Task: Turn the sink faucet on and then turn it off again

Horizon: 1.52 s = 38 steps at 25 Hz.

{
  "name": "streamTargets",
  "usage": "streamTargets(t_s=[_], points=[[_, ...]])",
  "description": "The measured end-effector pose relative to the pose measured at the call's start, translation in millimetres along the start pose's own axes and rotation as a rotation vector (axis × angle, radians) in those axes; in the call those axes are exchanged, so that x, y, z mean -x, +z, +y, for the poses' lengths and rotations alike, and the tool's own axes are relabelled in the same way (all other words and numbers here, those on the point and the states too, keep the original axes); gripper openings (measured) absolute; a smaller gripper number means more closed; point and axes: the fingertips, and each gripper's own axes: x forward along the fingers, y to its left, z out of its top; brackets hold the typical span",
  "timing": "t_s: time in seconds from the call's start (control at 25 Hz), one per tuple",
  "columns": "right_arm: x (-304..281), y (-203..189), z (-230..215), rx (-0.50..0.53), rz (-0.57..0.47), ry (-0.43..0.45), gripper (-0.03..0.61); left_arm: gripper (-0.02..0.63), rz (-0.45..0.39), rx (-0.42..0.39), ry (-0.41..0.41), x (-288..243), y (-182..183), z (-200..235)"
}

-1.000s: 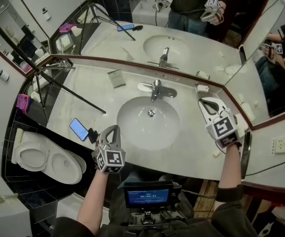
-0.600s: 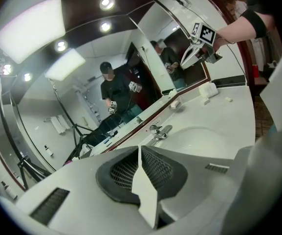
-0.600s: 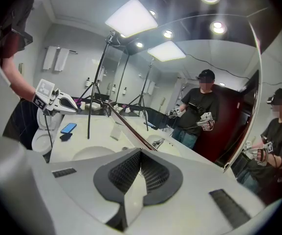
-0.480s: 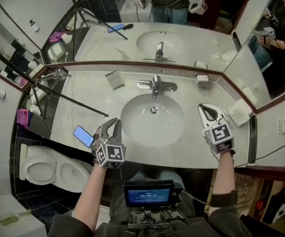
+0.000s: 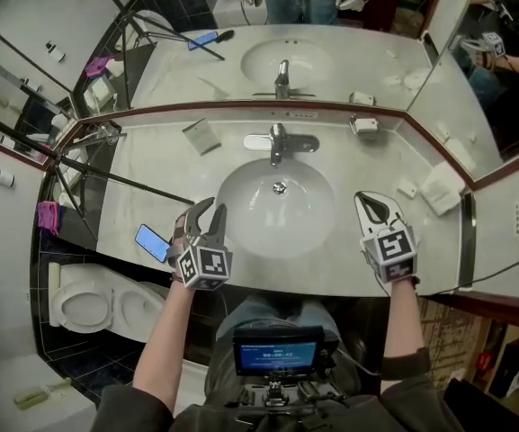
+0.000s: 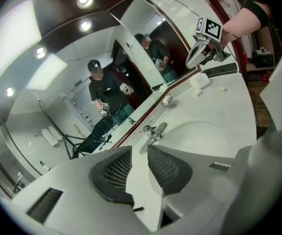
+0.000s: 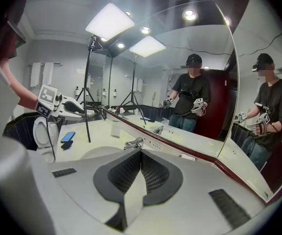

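Head view: my left hand-held gripper (image 5: 212, 211) and right hand-held gripper (image 5: 368, 200) flank the white oval basin (image 5: 329, 228). The chrome single-lever sink faucet (image 5: 277, 142) stands untouched behind it on the pale marble table (image 5: 147, 169).

Left gripper view: the jaws have just been opening, with nothing between them and the faucet well ahead.

Right gripper view: jaws together, empty.

I reckon the left is readying for the lever; turning on hasn't begun.

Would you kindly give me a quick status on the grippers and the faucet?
Left gripper jaws just opening, empty. Right gripper shut, empty. Faucet beyond both, no flow visible. Nothing in the way.
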Motion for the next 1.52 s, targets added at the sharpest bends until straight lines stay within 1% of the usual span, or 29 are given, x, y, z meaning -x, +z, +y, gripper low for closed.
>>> streamTargets(t_s=[0.08,0.2,0.36,0.52,0.64,0.8,1.16,1.32,1.52], points=[[4,-8,9,-0.037,0.008,0.003,0.017,0.100,-0.012,-0.054,-0.031,-8,1,-5],[8,-18,16,-0.082,0.022,-0.028,0.017,0.127,-0.055,-0.140,-0.070,-28,7,-6],[9,-30,23,-0.132,0.047,-0.100,0.017,0.147,-0.155,-0.264,-0.114,-56,17,-9],[13,-44,32,-0.250,0.044,-0.197,0.017,0.166,-0.243,-0.390,-0.169,-89,19,-13],[10,-44,47,-0.299,0.052,-0.231,0.017,0.169,-0.278,-0.446,-0.195,-116,13,-13],[7,-58,58,-0.327,0.069,-0.268,0.017,0.169,-0.303,-0.493,-0.212,-153,8,-17],[10,-86,67,-0.337,0.122,-0.312,0.017,0.175,-0.345,-0.537,-0.270,-218,15,-56],[14,-95,72,-0.327,0.152,-0.321,0.017,0.178,-0.355,-0.560,-0.295,-238,16,-74],[20,-108,73,-0.332,0.165,-0.331,0.017,0.178,-0.374,-0.581,-0.309,-256,24,-82]])
